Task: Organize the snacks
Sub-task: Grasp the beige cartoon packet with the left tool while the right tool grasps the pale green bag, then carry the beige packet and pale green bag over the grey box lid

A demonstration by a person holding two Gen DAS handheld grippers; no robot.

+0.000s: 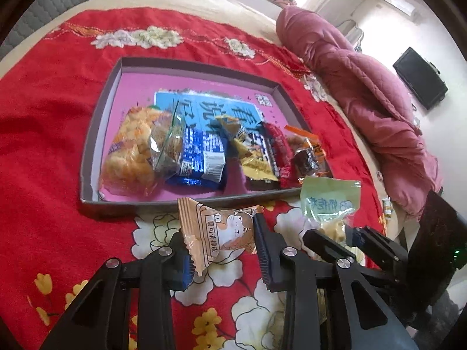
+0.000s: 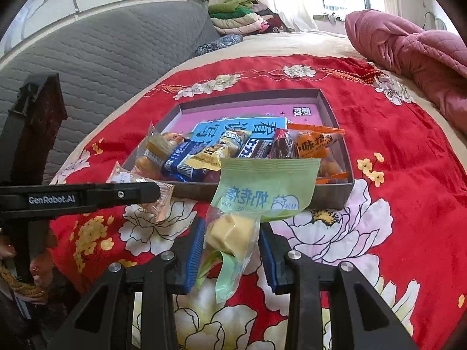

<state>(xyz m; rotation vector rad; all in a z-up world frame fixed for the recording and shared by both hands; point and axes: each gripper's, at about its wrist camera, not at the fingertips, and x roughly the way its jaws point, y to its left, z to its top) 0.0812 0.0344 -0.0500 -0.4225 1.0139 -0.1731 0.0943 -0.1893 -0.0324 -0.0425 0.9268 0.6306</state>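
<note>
Two wrapped snacks remain outside the shallow grey cardboard tray (image 1: 87,157) ahead: an orange cat-printed packet (image 1: 217,233) is clamped in the left claw (image 1: 224,258), a pale-green milk-candy pouch (image 2: 251,204) in the right claw (image 2: 230,255).

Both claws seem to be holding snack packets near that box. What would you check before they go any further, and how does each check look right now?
1. Left gripper clamps the orange cat packet: ok.
2. Right gripper clamps the green milk packet: ok.
3. Both packets clear of the red blanket: ok.
4. Free floor in the box: ok, at the far end.
5. Grippers far enough apart: cannot tell.
</note>
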